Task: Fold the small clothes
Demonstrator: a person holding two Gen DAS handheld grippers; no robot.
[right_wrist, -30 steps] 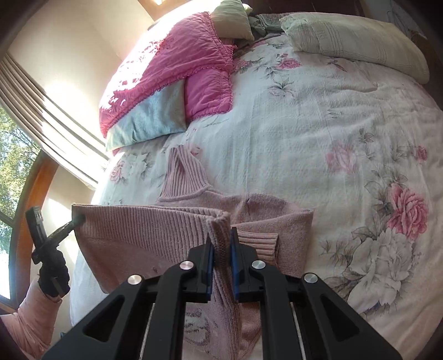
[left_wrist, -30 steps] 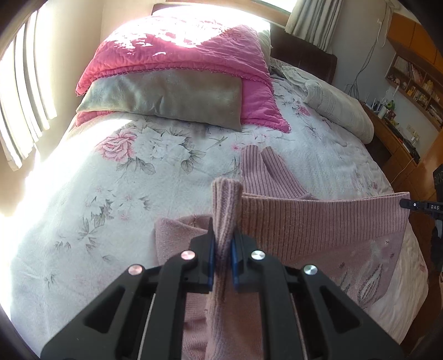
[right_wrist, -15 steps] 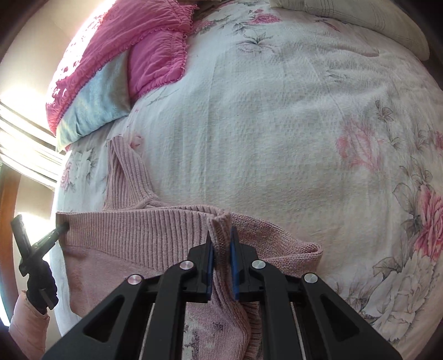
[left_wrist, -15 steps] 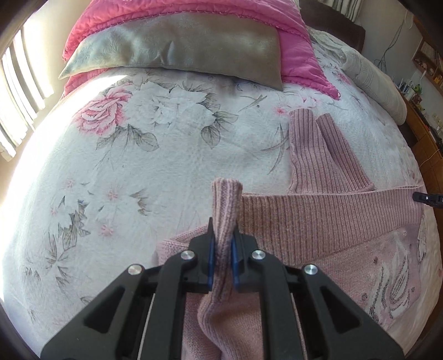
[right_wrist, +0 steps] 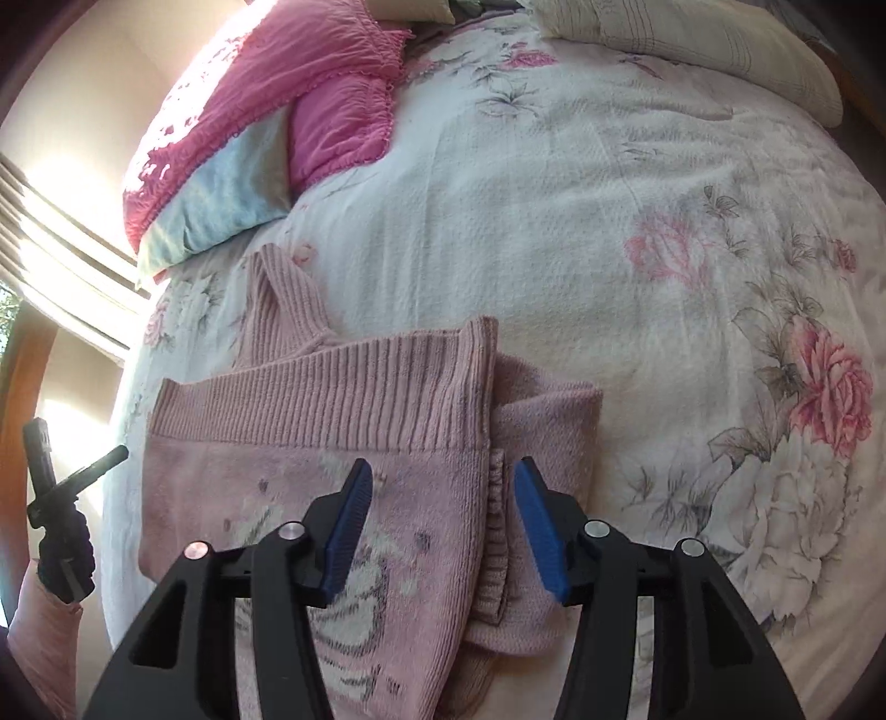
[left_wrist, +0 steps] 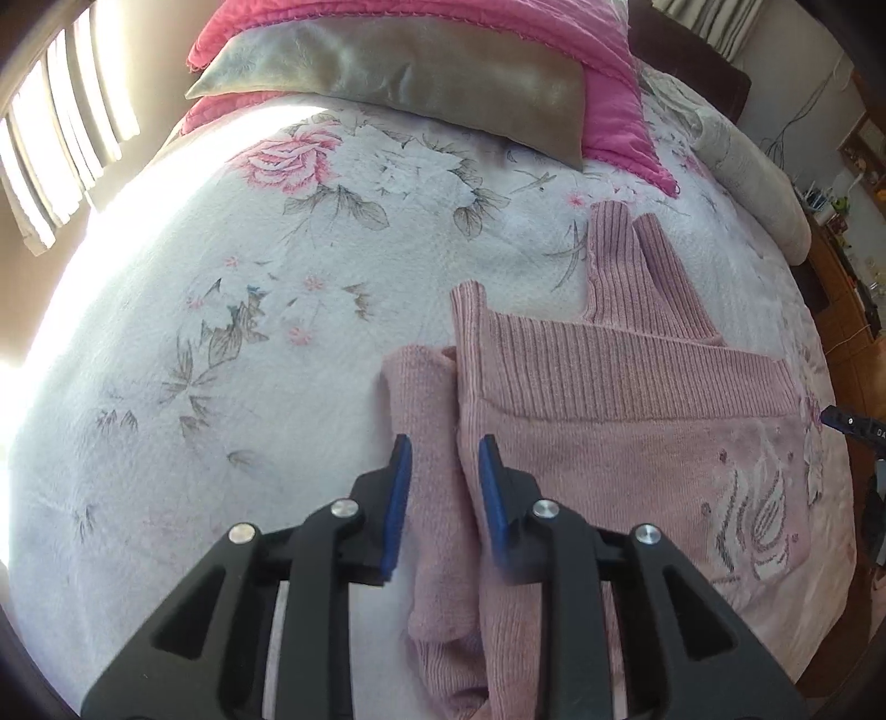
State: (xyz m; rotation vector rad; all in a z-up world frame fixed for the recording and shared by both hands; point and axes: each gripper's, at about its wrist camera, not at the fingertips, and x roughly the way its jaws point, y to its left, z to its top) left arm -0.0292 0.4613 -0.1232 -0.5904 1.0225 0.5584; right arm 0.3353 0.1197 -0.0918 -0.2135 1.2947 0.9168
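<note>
A small pink knit sweater lies flat on the floral bedspread, its ribbed hem folded over toward the collar. A sleeve runs along its left side. My left gripper stands open just above that left edge, fabric lying loose between the blue pads. In the right wrist view the same sweater shows its white pattern, with the other sleeve tucked at its right side. My right gripper is open wide over that right edge and holds nothing.
A pink quilt and a grey pillow sit at the head of the bed. A cream pillow lies at the far right. A gloved hand holds the other gripper at the bed's left edge. Window blinds are on the left.
Both grippers have opened and let go of the sweater's hem corners. The folded hem now lies flat on the sweater, and both grippers have dropped closer to the bed.
</note>
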